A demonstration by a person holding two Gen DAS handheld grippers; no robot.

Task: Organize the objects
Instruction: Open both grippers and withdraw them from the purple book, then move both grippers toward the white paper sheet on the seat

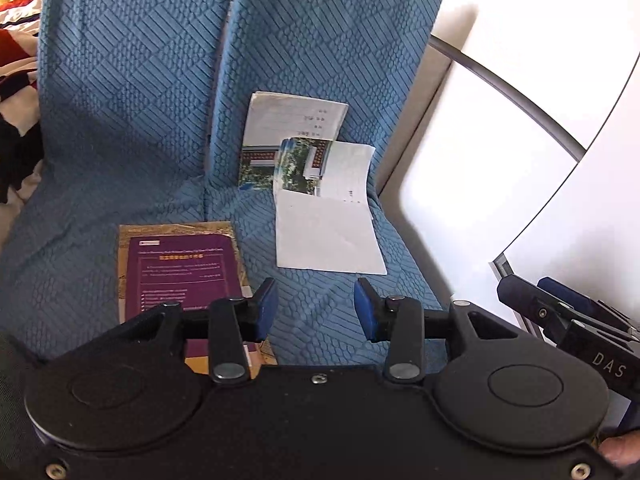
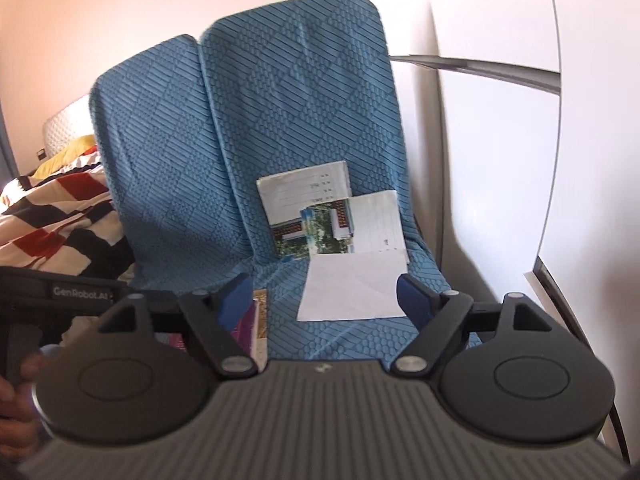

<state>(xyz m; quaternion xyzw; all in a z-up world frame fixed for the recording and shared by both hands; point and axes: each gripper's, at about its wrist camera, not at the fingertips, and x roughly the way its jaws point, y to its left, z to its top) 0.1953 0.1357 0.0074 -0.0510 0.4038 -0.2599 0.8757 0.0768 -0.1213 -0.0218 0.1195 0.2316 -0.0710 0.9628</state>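
A purple and gold book [image 1: 180,276] lies flat on the blue seat [image 1: 100,208], partly under my left gripper [image 1: 316,308]. That gripper hovers open over bare fabric with nothing between its blue pads. To the right lies an open booklet [image 1: 328,232] with a white page. Behind it a second booklet [image 1: 292,128] leans on the backrest. In the right wrist view my right gripper [image 2: 324,296] stands wide open above the seat [image 2: 340,340]. The open booklet [image 2: 356,288] is just ahead of it, and the purple book's edge [image 2: 258,320] is beside its left finger.
The seat has a tall blue quilted backrest [image 2: 280,120]. A white wall and panel with a grey strip [image 2: 480,68] stand close on the right. Striped bedding [image 2: 60,208] lies to the left. A hand [image 2: 16,400] holds the left gripper's handle.
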